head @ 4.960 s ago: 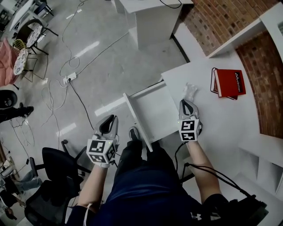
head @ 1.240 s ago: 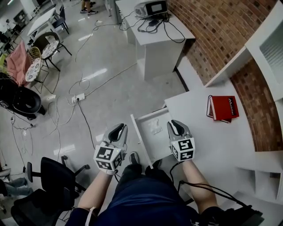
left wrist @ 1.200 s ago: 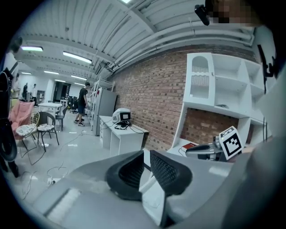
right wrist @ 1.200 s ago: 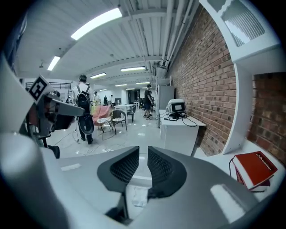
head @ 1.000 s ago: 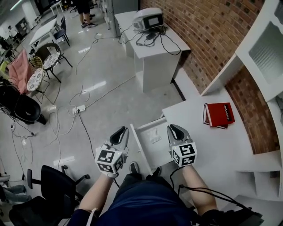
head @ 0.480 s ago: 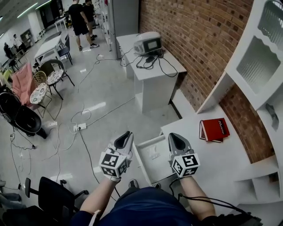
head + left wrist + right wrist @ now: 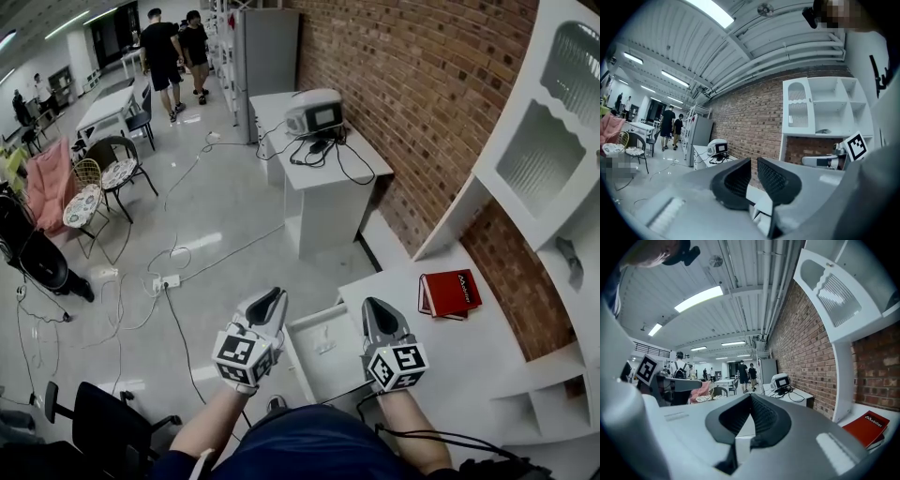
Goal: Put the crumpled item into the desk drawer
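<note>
The crumpled white item (image 7: pixel 323 348) lies inside the open desk drawer (image 7: pixel 307 328), which sticks out from the white desk (image 7: pixel 469 352). My right gripper (image 7: pixel 375 311) hovers over the drawer's right edge, held level; its pads (image 7: pixel 750 397) meet at the tip with nothing between them, so it is shut. To the left of the drawer, over the floor, my left gripper (image 7: pixel 269 302) also points level. Its pads (image 7: pixel 753 160) stand a narrow gap apart and hold nothing. Neither gripper touches the item.
A red book (image 7: pixel 450 292) lies on the desk near the brick wall; it also shows as the red book (image 7: pixel 869 425). A white shelf unit (image 7: pixel 553 141) rises at right. Ahead stands a side table (image 7: pixel 323 150) with a device and cables. A black chair (image 7: pixel 94 422) is behind left.
The crumpled item went from the desk top into the drawer. Both grippers have since risen away from the drawer, and the head view has tilted up to show more of the room.
</note>
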A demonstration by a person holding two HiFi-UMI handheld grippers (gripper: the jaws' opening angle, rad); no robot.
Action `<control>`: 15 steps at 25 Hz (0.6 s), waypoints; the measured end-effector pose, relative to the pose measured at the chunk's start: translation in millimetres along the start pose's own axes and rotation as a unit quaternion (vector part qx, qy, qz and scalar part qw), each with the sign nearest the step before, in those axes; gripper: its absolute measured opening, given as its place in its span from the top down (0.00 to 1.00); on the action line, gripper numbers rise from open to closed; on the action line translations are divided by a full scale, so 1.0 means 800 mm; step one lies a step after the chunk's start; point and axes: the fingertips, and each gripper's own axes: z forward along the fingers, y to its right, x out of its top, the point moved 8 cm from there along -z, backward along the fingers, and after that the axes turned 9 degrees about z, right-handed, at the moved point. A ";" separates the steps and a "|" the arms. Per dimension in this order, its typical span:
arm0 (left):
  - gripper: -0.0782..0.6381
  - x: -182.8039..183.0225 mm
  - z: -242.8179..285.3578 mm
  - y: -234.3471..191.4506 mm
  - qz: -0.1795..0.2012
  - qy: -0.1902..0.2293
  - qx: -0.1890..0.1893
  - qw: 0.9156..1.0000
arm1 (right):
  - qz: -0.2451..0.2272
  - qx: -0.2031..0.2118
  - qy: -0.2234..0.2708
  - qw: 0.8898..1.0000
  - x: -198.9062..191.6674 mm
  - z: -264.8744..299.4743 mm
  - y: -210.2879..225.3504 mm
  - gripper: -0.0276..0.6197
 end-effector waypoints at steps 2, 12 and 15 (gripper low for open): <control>0.82 -0.004 -0.001 -0.001 -0.002 -0.002 0.000 1.000 | -0.004 0.001 0.001 1.000 0.001 0.000 -0.001 0.95; 0.82 -0.018 -0.002 -0.009 -0.005 -0.016 0.006 1.000 | -0.008 0.003 0.002 1.000 0.003 0.008 0.001 0.95; 0.82 -0.014 -0.003 -0.011 -0.008 -0.017 0.009 1.000 | -0.007 0.003 0.001 1.000 0.002 0.010 0.001 0.95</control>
